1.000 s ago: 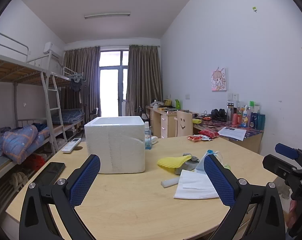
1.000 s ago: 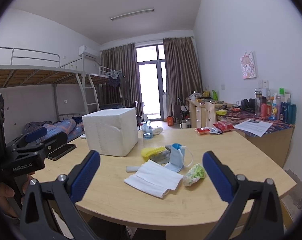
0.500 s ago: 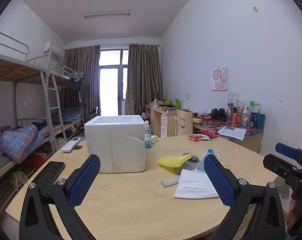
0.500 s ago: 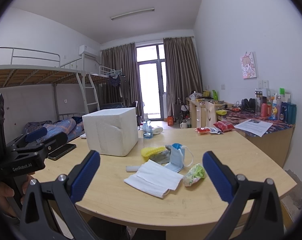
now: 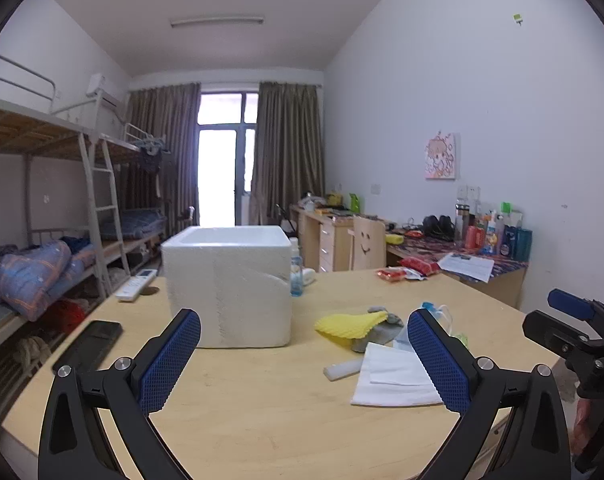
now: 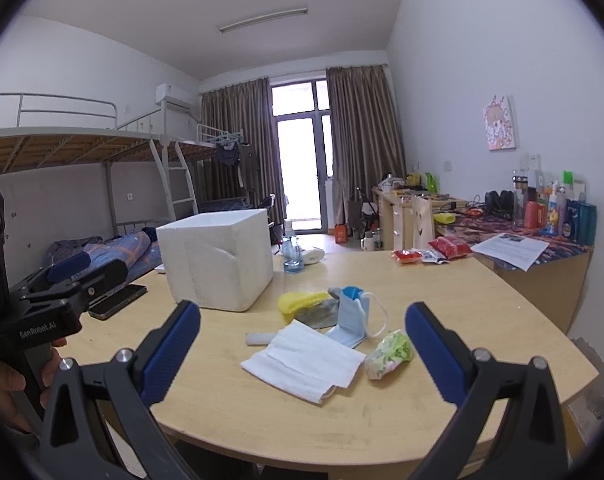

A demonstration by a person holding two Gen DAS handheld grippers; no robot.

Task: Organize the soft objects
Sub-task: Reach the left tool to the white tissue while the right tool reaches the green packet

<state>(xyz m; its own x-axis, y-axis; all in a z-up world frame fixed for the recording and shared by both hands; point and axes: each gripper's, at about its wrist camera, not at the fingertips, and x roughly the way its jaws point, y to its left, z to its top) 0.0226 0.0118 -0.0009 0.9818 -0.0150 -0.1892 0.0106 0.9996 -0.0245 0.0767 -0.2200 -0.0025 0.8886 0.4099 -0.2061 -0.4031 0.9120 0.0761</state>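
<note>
**Desk:** Fingers first — what has changed?

**Photographer:** Nothing to speak of. Left gripper (image 5: 304, 354) and right gripper (image 6: 302, 346) hang short of the round wooden table (image 5: 262, 408) exactly as a second ago, blue ribbed pads spread wide, holding nothing. No item has shifted, so sorting has, by my reading, not begun.

**Desk:** And the soft things?

**Photographer:** Clustered ahead of the right gripper: a folded white cloth (image 6: 302, 356), limp and matte, nearest; a pale blue face mask (image 6: 352, 314) with loose ear loops, partly propped up, just behind; a crinkly green-and-white bag (image 6: 388, 354) beside the cloth; a yellow waffle-textured cloth (image 6: 300, 300) draped over a grey rag (image 6: 318, 312); a small white foam strip (image 6: 258, 338) by the cloth's edge.

**Desk:** Destination?

**Photographer:** Probably the open white foam box (image 5: 226, 288), rigid, grainy, dented on one face, standing left of the pile.
</note>
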